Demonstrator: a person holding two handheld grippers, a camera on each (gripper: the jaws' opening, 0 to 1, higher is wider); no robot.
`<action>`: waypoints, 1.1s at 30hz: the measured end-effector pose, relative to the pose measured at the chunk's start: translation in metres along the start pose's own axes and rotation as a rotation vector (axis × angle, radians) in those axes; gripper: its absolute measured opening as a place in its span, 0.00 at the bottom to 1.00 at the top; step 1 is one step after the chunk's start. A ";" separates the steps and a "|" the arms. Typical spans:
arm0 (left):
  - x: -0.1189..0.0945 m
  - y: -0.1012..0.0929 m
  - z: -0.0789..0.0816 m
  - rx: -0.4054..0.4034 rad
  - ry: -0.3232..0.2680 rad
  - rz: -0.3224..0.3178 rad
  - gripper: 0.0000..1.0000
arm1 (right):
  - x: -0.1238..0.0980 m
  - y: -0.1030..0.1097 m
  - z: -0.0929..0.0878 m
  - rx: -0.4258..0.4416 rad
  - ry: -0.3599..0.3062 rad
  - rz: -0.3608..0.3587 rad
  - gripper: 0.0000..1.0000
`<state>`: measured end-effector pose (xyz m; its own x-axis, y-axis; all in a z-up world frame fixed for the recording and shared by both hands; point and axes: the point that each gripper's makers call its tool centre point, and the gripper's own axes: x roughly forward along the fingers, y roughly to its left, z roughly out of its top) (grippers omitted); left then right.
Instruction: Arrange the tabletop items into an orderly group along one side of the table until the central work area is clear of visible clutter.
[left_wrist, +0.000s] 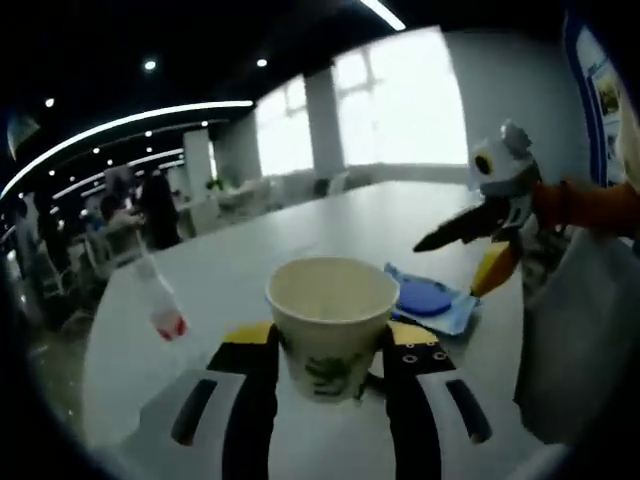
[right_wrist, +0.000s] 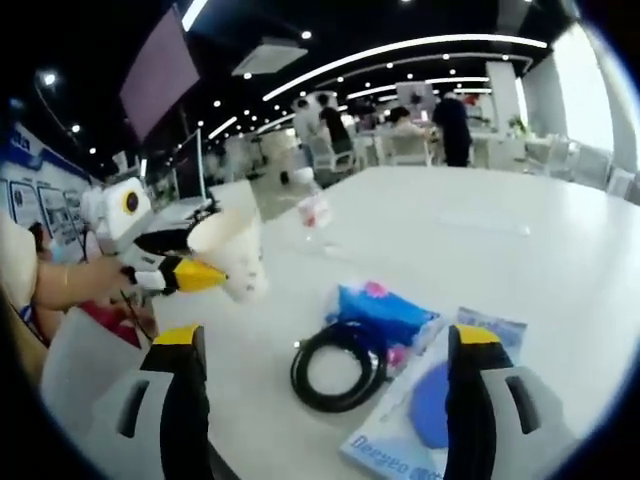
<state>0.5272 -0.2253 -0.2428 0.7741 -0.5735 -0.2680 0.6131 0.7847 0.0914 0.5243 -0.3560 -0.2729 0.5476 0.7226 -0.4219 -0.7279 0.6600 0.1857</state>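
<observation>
We have the paper cup (left_wrist: 332, 322) clamped between the left gripper's (left_wrist: 332, 385) jaws, lifted above the white table (left_wrist: 300, 240). It is light and crushable, so we squeeze its lower wall gently. Our right gripper (right_wrist: 320, 345) hangs wide open, empty, over the black cable coil (right_wrist: 338, 365) beside the cup.

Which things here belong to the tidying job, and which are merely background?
Job: paper cup in the left gripper; black cable coil; blue packet; blue-disc booklet; plastic bottle; right gripper.
Background: chairs; windows.
</observation>
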 end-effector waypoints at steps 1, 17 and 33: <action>0.001 0.002 0.003 -0.013 -0.010 0.000 0.38 | 0.000 0.000 0.000 0.002 0.001 0.000 0.99; 0.029 0.041 0.017 -0.036 -0.030 0.065 0.38 | 0.000 -0.003 -0.006 -0.002 0.027 -0.002 0.99; 0.075 0.082 0.011 -0.103 -0.036 0.145 0.38 | 0.003 -0.004 -0.016 0.003 0.068 -0.008 0.97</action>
<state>0.6369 -0.2064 -0.2450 0.8594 -0.4594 -0.2242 0.4768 0.8786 0.0272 0.5220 -0.3597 -0.2892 0.5240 0.7017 -0.4828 -0.7225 0.6663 0.1843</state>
